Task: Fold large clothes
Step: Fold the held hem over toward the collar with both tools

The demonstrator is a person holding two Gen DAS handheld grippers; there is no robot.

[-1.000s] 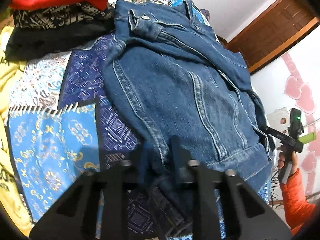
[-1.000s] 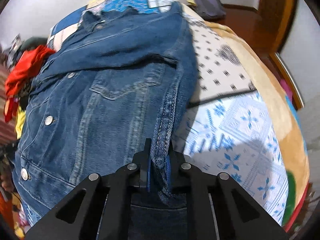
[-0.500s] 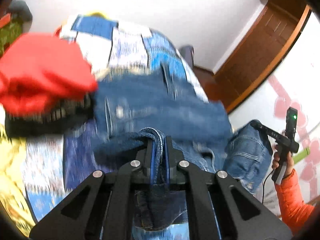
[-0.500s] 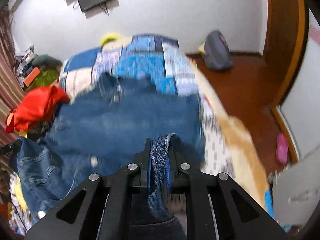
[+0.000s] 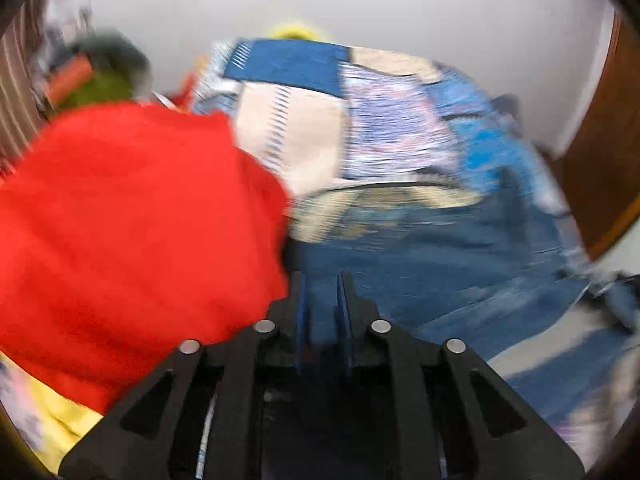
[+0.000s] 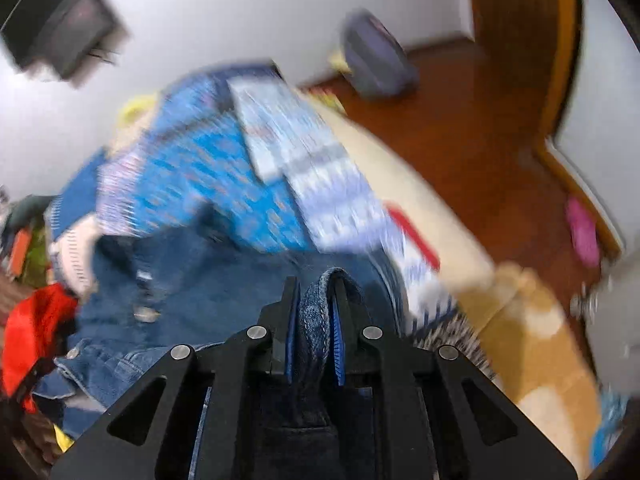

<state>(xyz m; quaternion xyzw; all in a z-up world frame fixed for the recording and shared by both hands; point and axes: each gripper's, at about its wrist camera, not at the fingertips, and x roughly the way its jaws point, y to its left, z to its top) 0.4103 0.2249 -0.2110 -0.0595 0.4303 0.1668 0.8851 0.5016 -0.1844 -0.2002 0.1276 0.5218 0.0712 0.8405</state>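
Right gripper (image 6: pixel 314 304) clamps a fold of the denim jacket (image 6: pixel 224 292); left gripper (image 5: pixel 322 296) nearly closed, its hold on denim unclear through blur

Matte black left gripper (image 5: pixel 322 292): two broad angular arms fanning toward five and seven o'clock, each pierced by slim triangular cut-outs. Four round silver screw heads in a shallow arc across the linkage. Narrow upright fingers (image 5: pixel 299 300) lined in blue on inner faces, edges smeared by blur.

Right gripper (image 6: pixel 314 294) of identical build: same black plastic frame, same triangular openings, same four silver screws. Blue ribbed pads (image 6: pixel 338 336) sharper here, fine grooves visible along the edge at one o'clock. No skin, sleeve or cable in either frame.
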